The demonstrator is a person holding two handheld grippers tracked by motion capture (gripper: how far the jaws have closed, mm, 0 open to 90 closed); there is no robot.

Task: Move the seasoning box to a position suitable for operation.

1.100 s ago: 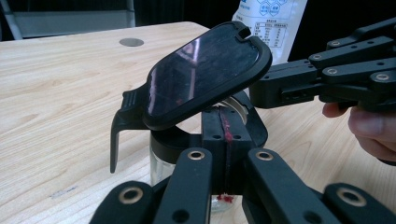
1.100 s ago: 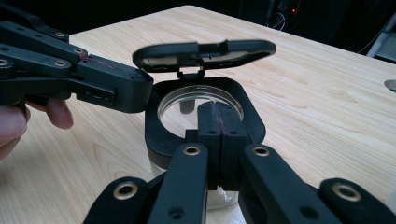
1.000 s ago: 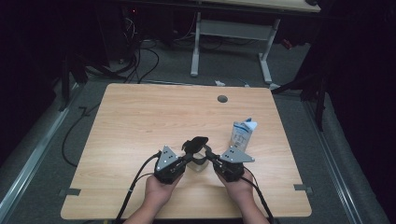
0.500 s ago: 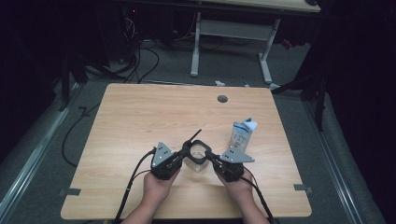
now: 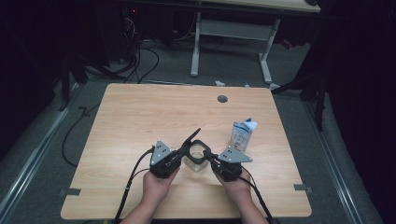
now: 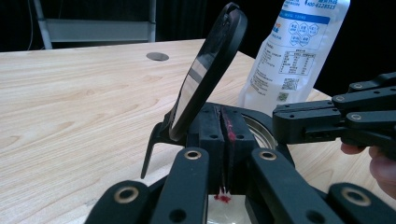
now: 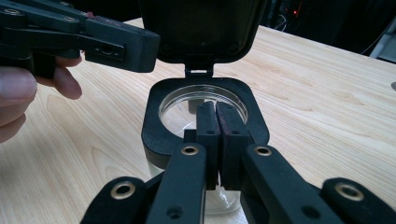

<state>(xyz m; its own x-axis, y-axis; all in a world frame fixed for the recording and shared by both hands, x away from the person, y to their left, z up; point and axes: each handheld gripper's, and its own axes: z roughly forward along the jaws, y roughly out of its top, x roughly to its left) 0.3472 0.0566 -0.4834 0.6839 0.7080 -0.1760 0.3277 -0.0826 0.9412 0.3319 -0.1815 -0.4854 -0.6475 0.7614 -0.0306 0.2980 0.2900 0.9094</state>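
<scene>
- Left tool (image 5: 180, 153): jaws pressed together, pinching the black collar at the hinge side of the clear jar (image 5: 194, 161), near the table's (image 5: 140, 116) front edge.
- Jar's flip lid (image 5: 192, 136) stands open.
- Right tool (image 5: 211, 161): jaws closed on the opposite rim.
- White pouch (image 5: 243, 134) stands just behind.

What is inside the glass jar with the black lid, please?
The hinged lid stands open. Through the mouth of the jar the glass looks clear, with nothing visible inside. The right claw, closed at the rim, covers the near part, so the bottom there is hidden.
</scene>
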